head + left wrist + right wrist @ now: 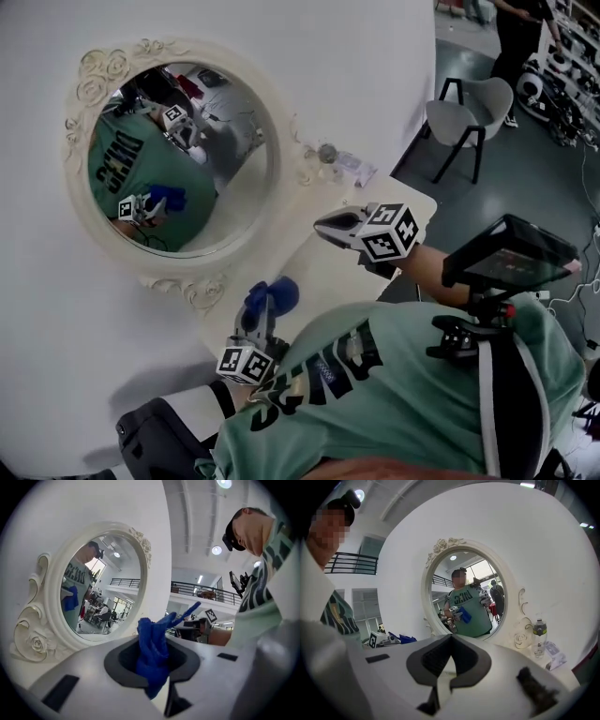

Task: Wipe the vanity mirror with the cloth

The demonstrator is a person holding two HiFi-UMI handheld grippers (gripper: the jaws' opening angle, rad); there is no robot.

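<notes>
Left gripper clamped on bunched blue cloth, near side of the oval white-framed vanity mirror, not touching. Right gripper jaws together, empty. Risk: little cloth past the tips, so the jaws could scrape the glass or the cloth could drag out.

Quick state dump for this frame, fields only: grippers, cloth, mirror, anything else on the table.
left gripper: shut on blue cloth, low over the table
right gripper: shut, empty, raised over the table
wiping contact: none, blue cloth is off the glass
mirror: oval, ornate white frame, upright
other: small bottle right of the mirror
</notes>
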